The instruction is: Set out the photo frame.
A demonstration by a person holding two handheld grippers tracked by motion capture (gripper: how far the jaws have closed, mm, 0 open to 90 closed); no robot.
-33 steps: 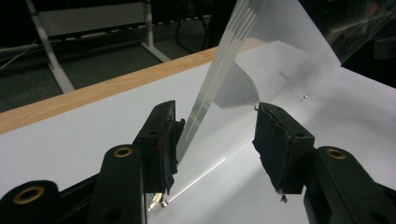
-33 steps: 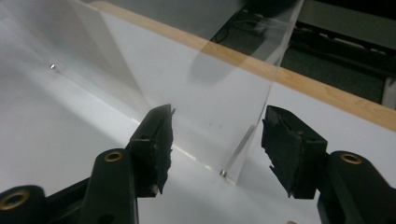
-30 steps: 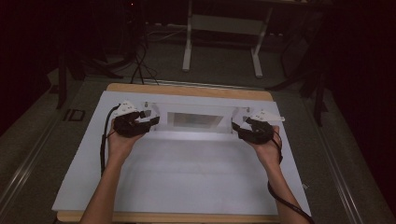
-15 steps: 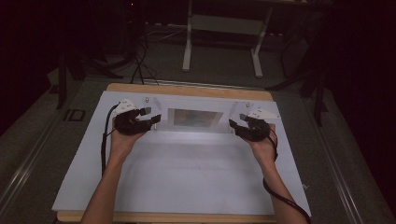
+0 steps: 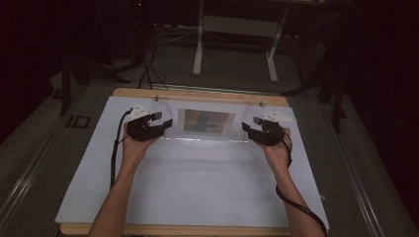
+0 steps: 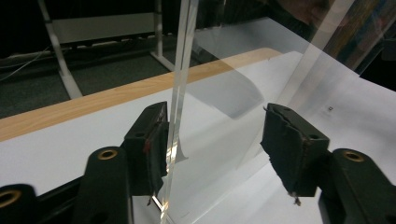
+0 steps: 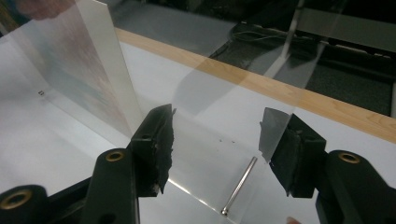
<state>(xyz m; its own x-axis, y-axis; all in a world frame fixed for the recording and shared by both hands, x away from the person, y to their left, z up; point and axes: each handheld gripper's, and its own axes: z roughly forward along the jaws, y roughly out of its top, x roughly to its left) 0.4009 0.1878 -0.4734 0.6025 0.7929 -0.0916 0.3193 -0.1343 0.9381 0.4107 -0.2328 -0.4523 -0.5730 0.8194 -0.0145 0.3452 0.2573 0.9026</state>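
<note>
A clear acrylic picture stand (image 5: 205, 121) with a colourful print in its middle stands upright at the back of the white table top (image 5: 197, 187). My left gripper (image 5: 165, 123) is at its left end. In the left gripper view the clear panel's edge (image 6: 180, 93) rises between the jaws of the left gripper (image 6: 217, 121), close against the left pad and well apart from the right one; the jaws have just been closing a little and are still wide. My right gripper (image 5: 249, 127) is at the stand's right end, and in its own view the right gripper (image 7: 219, 121) is open around the clear sheet (image 7: 205, 93).
A thin metal pin (image 7: 239, 185) lies on the table between the right jaws. The wooden table edge (image 5: 197, 94) runs just behind the stand. Beyond it are a dark floor, cables and the white legs of another desk (image 5: 197, 49).
The left gripper has shifted slightly right, toward the stand's left end. The right hand has barely moved.
</note>
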